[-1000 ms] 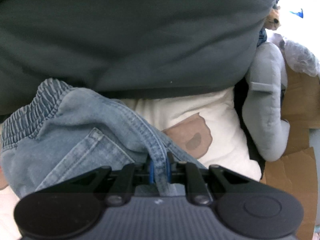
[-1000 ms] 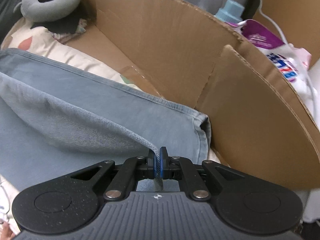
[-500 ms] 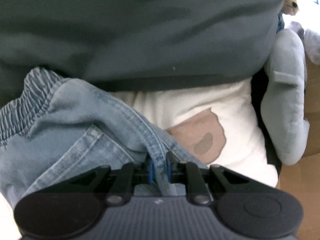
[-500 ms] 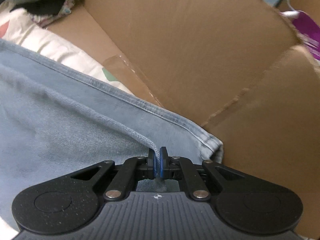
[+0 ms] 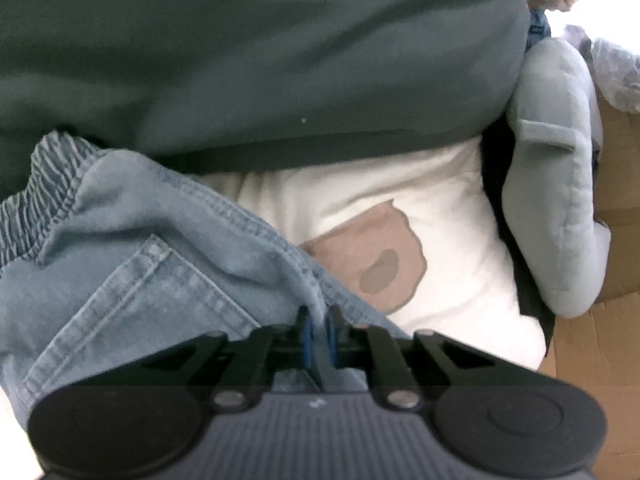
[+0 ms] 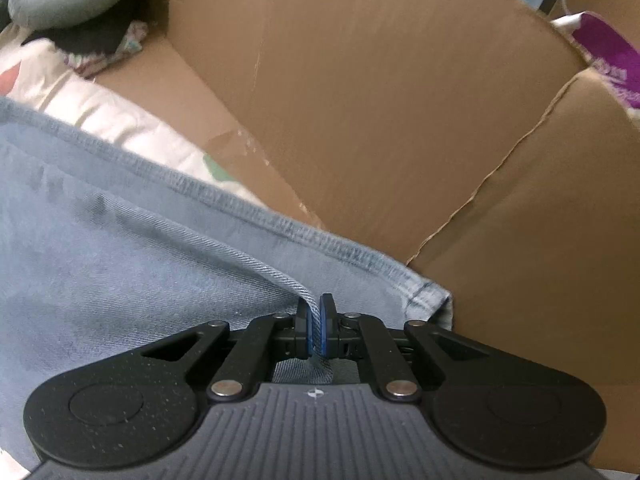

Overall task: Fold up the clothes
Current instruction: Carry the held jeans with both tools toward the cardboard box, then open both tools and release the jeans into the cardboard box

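Light blue jeans (image 5: 152, 292) lie bunched on the bed in the left wrist view, elastic waistband at the left and a back pocket showing. My left gripper (image 5: 316, 332) has a seamed fold of that denim between its pads, and its jaws are closing on it. In the right wrist view a jeans leg (image 6: 120, 260) lies flat, its hem close to the cardboard. My right gripper (image 6: 316, 328) is shut on a thin folded edge of the leg just short of the hem.
A person's dark sweatshirt (image 5: 280, 60) fills the top of the left wrist view. The white bedding (image 5: 420, 208) has a brown bear patch. A grey neck pillow (image 5: 556, 200) lies beside a large cardboard box (image 6: 400, 120). A purple package (image 6: 608, 52) sits behind the box.
My right gripper has sunk toward the bed with the leg's fold, and the leg now lies flatter and nearer the box. The left gripper keeps its hold and has hardly shifted.
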A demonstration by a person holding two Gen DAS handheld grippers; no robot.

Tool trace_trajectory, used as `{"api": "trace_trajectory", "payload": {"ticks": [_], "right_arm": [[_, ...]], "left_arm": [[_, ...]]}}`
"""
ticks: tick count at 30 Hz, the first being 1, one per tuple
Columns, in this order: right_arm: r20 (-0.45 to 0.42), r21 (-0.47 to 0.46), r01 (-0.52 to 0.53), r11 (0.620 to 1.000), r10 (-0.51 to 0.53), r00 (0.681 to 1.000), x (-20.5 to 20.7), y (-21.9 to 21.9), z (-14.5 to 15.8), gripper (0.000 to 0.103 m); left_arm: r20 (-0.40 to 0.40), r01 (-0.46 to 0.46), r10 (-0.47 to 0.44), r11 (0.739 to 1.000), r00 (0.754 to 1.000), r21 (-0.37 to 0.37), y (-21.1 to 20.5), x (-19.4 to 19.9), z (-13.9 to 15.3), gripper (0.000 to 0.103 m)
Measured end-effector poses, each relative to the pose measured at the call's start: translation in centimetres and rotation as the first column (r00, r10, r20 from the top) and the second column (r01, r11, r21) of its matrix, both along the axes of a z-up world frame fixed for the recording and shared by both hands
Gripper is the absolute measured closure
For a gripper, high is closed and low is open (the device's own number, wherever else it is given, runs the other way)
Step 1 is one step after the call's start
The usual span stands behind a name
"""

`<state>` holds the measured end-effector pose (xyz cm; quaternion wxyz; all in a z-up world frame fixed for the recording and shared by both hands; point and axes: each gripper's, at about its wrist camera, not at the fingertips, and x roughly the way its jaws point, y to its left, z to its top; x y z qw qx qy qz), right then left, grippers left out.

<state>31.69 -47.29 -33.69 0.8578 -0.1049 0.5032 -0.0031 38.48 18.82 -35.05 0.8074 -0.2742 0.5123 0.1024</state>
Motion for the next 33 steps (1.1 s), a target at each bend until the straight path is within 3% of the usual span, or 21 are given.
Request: {"api": "trace_trajectory", "payload": {"ticks": [13,22,26,28,33], "right_arm": [[0.022,-0.06,0.027,0.998,-0.026,0.999,3.3,0.0,-0.2,0.102],[-0.022,-0.082,0.042,0.996,-0.044,0.999,5.3,0.1,-2.0,0.102],[-0.047,-0.056,0.064,0.996,-0.066,0.997,5.9,0.1,-2.8,0.101],[-0.039,-0.057,0.06,0.997,-0.062,0.997,5.8,0.3,-2.7,0.099],[0.012,-0.064,-0.026,0.998,0.027,1.0,4.0,2.1,-1.2,0.083]], "left_arm": [[0.02,-0.015,0.015,1.0,1.0,-0.001,0.0,2.1,0.3,0.095],[0.002,-0.01,0.01,1.0,1.0,0.02,-0.7,3.2,-0.9,0.094],[-0.026,0.037,-0.037,0.999,0.999,0.016,-1.5,3.5,-1.2,0.085],[-0.028,0.085,-0.085,0.996,0.996,-0.008,-2.2,3.4,-1.0,0.079],[-0.046,0.148,-0.151,0.986,0.987,-0.075,-4.1,3.0,-1.2,0.079]]}}
